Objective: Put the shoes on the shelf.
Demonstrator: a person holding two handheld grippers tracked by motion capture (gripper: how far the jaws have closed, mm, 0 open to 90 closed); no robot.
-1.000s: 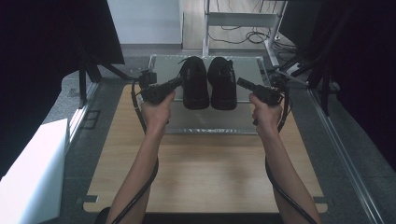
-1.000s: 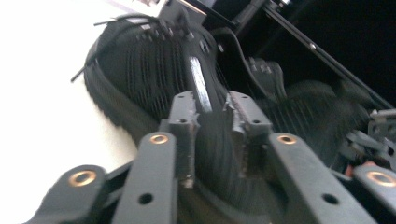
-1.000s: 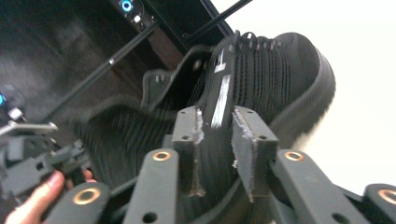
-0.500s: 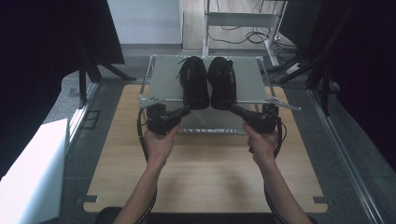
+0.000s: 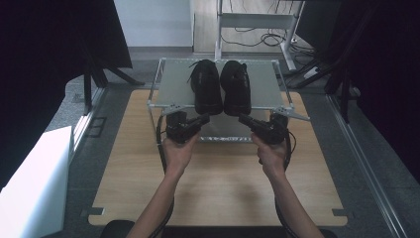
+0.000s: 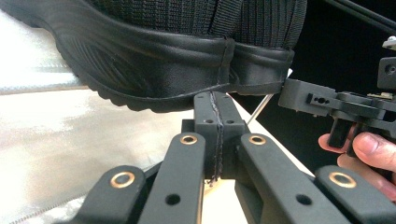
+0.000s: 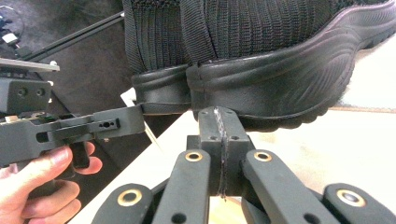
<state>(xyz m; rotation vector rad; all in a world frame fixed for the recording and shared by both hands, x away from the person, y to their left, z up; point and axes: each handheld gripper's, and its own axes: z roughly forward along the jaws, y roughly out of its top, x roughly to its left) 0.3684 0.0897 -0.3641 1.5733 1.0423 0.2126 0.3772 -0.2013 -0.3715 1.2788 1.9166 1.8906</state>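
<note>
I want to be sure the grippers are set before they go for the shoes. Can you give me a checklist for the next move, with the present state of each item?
1. Left gripper jaws shut, nothing between them: ok if it is to push, not ok for a grasp.
2. Right gripper jaws shut and empty: the same.
3. Left shoe and right shoe stand side by side on the rack shelf, heels toward the person: ok.
4. Each gripper tip is close below its shoe's heel: ok.
5. Contact between tips and heels: cannot tell.
6. Wooden board under the hands is free for setting down: ok.
</note>
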